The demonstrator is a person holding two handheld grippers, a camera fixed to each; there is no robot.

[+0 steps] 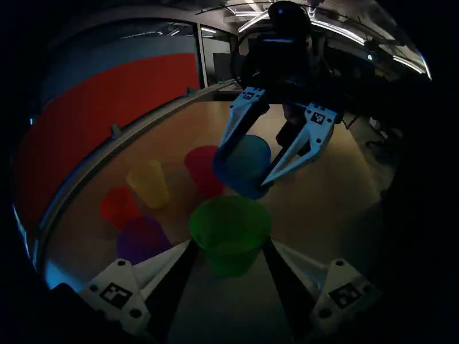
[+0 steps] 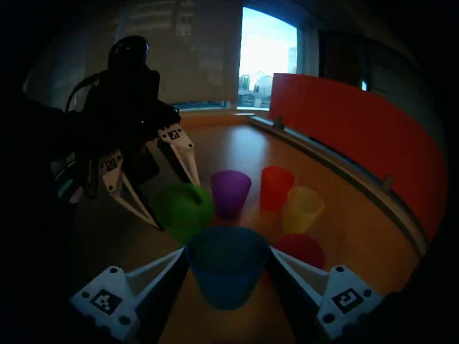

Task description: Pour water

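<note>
In the left gripper view my left gripper (image 1: 229, 243) is shut on a green cup (image 1: 229, 226), one finger on each side. Facing it, my right gripper (image 1: 244, 172) holds a blue cup (image 1: 245, 163) just above and behind the green one. In the right gripper view the right gripper (image 2: 226, 252) is shut on that blue cup (image 2: 226, 266), with its mouth up. Across from it, the left gripper (image 2: 178, 205) carries the green cup (image 2: 183, 209), which seems tipped towards the blue one. The light is too dim to make out any water.
Several more cups stand on the wooden table (image 1: 321, 195): magenta (image 1: 202, 169), yellow (image 1: 149, 183), red (image 1: 117, 206) and purple (image 1: 142, 238). A red wall panel (image 1: 103, 109) with a rail runs along one table edge. A person (image 2: 123, 97) stands dark against a bright window (image 2: 267, 57).
</note>
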